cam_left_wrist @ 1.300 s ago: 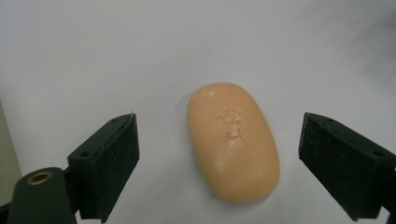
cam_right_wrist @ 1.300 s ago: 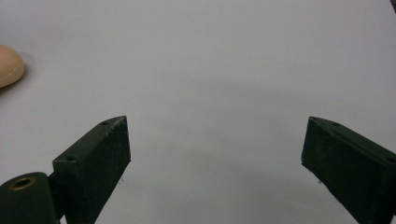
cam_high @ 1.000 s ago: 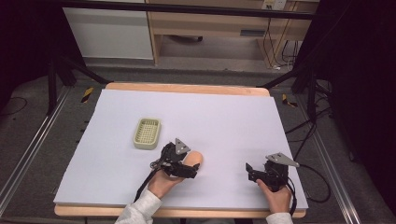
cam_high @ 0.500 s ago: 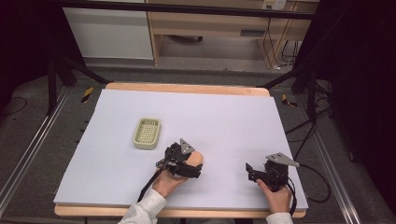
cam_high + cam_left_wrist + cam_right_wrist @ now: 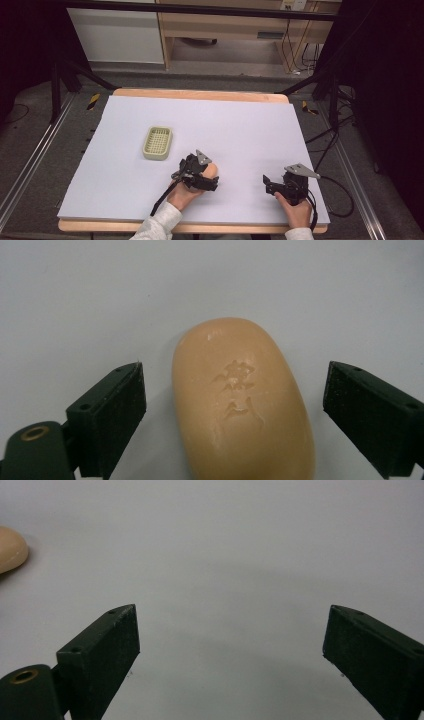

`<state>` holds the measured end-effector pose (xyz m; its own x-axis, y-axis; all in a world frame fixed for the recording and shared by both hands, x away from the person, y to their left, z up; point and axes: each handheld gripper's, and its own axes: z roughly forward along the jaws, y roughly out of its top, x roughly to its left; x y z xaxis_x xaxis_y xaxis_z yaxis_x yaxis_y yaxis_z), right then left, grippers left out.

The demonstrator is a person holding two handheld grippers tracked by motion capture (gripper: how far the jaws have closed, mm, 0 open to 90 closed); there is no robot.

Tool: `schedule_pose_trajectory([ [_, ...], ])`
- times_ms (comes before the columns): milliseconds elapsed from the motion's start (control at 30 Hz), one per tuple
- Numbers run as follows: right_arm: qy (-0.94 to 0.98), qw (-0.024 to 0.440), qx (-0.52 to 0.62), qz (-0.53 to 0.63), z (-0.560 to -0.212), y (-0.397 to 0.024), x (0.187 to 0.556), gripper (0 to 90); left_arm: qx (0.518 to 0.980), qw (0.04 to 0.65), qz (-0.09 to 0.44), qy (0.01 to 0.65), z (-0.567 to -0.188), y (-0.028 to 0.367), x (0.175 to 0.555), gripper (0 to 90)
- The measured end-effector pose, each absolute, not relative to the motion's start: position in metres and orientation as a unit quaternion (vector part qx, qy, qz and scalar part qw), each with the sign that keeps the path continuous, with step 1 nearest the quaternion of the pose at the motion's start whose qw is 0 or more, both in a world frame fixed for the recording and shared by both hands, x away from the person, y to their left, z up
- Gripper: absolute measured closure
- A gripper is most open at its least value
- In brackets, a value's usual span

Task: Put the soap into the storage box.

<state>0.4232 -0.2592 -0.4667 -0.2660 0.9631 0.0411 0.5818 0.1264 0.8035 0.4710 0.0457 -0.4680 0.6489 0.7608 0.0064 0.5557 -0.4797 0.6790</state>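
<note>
soap bar point(image 5: 242, 400) lies between spread left gripper point(image 5: 235, 405) jaws, untouched; looks hard, waxy, likely slippery, so pinch long flanks mid-length; right gripper point(image 5: 230, 650) spread, empty

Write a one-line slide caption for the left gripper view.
Open left gripper straddling a peach-coloured bar of soap on the pale table, jaws not yet touching it.
</note>
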Motion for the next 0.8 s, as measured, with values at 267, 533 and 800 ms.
schedule_pose_trajectory([
  [267,0.705,0.256,0.549,0.369,-0.467,-0.26,0.423,8.4,0.848,0.316,0.152,0.397,-0.477,0.042,0.474,10.5],
  [533,0.704,0.255,0.551,0.368,-0.467,-0.259,0.423,8.4,0.844,0.318,0.158,0.403,-0.479,0.042,0.474,15.5],
  [800,0.705,0.254,0.55,0.368,-0.467,-0.259,0.424,8.4,0.841,0.317,0.163,0.408,-0.477,0.041,0.472,21.1],
])
